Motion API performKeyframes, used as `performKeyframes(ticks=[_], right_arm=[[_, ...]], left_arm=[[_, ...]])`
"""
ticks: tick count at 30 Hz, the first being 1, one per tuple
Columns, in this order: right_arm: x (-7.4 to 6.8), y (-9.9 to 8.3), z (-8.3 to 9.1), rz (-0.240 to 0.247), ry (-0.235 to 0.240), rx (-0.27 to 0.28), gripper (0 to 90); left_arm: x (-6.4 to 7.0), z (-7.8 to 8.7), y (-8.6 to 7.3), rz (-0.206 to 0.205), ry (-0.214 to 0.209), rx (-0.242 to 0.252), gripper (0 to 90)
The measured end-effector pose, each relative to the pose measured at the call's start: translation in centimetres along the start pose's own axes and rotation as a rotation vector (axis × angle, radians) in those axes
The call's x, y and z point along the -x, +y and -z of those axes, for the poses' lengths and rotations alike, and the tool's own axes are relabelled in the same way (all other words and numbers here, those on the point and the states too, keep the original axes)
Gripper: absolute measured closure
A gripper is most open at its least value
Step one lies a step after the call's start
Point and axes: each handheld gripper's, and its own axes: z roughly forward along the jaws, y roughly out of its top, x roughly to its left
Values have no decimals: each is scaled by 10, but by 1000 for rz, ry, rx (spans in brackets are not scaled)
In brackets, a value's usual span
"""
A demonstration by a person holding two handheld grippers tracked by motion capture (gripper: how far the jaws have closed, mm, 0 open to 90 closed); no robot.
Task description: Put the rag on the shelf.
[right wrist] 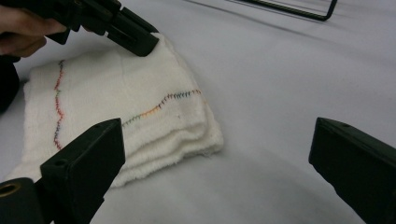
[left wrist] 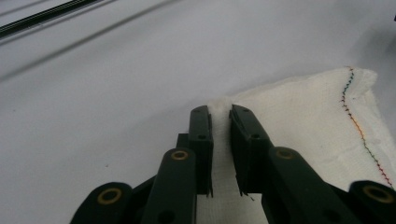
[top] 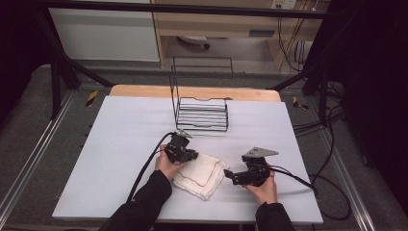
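- Here, one folded white cloth (top: pixel 202 174) lies on the near middle of the table (top: pixel 120 144), several layers thick, with coloured stitching along its seams.
- Two grippers are in hand, one each.
- The left gripper (left wrist: pixel 219 116) sits at the cloth's far left corner, its jaws nearly closed with a ridge of the cloth pinched between them.
- The right gripper (right wrist: pixel 217 154) hovers just right of the cloth, jaws spread wide and holding nothing, clear of the fabric.
- One black wire rack (top: pixel 202 113) stands at the far middle of the table, well apart from the cloth.
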Motion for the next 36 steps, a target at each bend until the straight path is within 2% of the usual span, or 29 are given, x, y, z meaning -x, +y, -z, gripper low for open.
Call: performKeyframes(ticks=[3,4,8,11,16,23,25,29,34,36], right_arm=[[-3,4,-8,-17,13,13,104],[-4,5,-11,-27,8,5,120],[-7,9,-21,-17,-24,-1,206],[-6,9,-27,-40,-30,-2,288],[-5,6,-34,-36,-54,-27,384],[-9,3,-37,-61,-46,-33,466],[-10,2,-36,-77,-40,-32,522],[-12,2,-37,-94,-32,-39,585],[-17,3,-38,-124,-21,-49,698],[-17,3,-38,-136,-13,-53,727]], left_arm=[[1,0,0,-13,7,2,784],[3,0,-1,-19,17,8,785],[7,-1,-1,-42,38,11,788],[6,-1,-2,-47,34,13,788],[6,-1,-2,-56,32,14,788],[5,-1,-3,-78,28,20,787],[5,-1,-3,-83,28,22,787],[5,-1,-4,-84,31,27,787],[5,-1,-4,-56,23,31,788],[5,-1,-3,-59,27,28,790]])
